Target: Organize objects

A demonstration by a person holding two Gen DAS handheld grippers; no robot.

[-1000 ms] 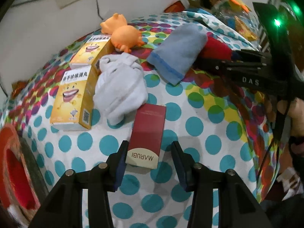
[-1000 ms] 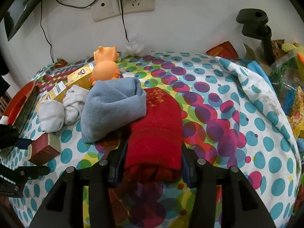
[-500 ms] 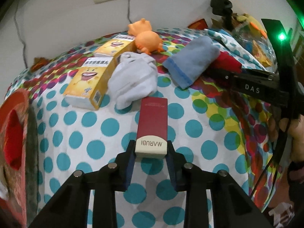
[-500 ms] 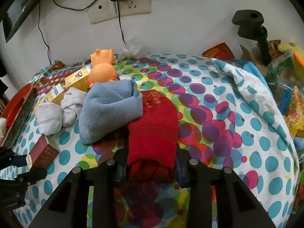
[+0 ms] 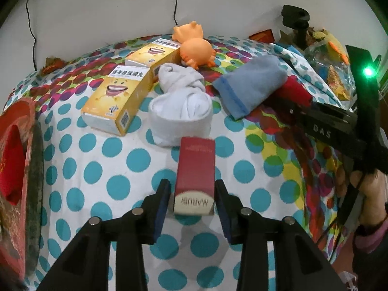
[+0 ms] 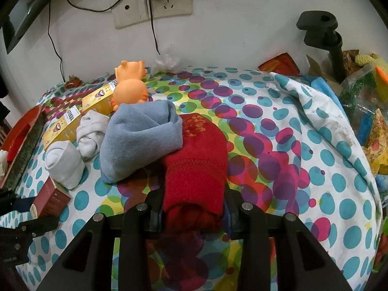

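Your left gripper (image 5: 191,197) straddles the near end of the red box (image 5: 196,172), which lies on the dotted desk (image 5: 116,186) just in front of the white sock bundle (image 5: 180,108). Its jaws are opening: a sliver of cloth shows between each pad and the box, so the box sits between them without being gripped. Your right gripper (image 6: 192,212) has its jaws clamped on the near end of the red sock roll (image 6: 196,167), which rests on the desk against the blue sock roll (image 6: 140,138).

If you lift the left side now, the box will likely stay behind or tip, because nothing presses on it. Pulling the red roll away could drag the blue one, since the blue one leans onto it, and a pinch at one end of soft knit may let the roll unfurl.

By count: one red box, two yellow boxes (image 5: 116,101), one orange rubber toy (image 5: 195,48), and three sock bundles, white, blue and red. A red tray (image 5: 14,160) sits at the far left edge.
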